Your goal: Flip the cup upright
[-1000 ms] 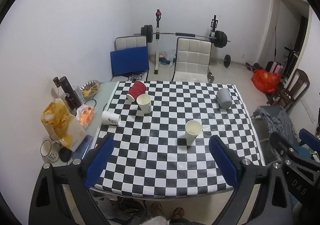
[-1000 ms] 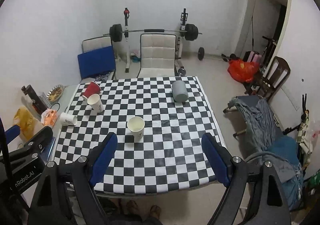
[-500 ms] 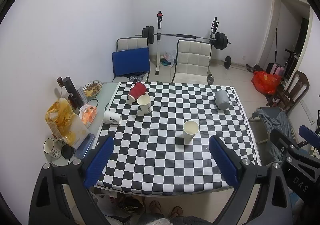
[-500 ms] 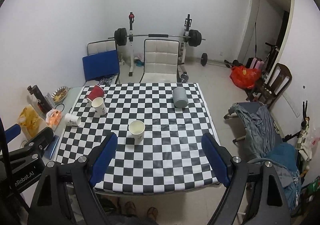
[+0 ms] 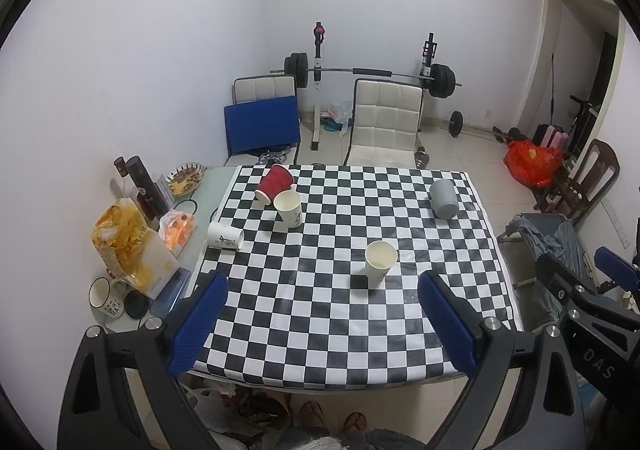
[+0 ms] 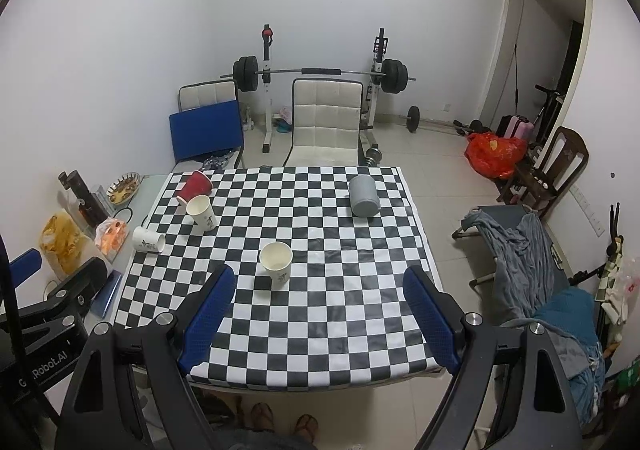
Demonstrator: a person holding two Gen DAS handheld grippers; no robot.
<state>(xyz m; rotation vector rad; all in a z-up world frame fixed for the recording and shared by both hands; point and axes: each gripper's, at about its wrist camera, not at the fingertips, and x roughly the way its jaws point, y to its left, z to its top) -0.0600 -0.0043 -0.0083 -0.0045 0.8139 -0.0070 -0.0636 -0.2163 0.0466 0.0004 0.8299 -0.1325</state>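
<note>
Cups are scattered over my checkered bench (image 5: pixel 320 330). My left tongs (image 5: pixel 322 320) and right tongs (image 6: pixel 318 318) both hang above its near edge, spread wide and holding nothing. A paper cup (image 5: pixel 380 264) stands upright near the middle, another (image 5: pixel 289 208) upright farther back with a red cup (image 5: pixel 274 182) tipped on its side touching it. A white cup (image 5: pixel 225 236) lies on its side at the left edge; a grey cup (image 5: pixel 443 198) sits mouth-down at far right.
</note>
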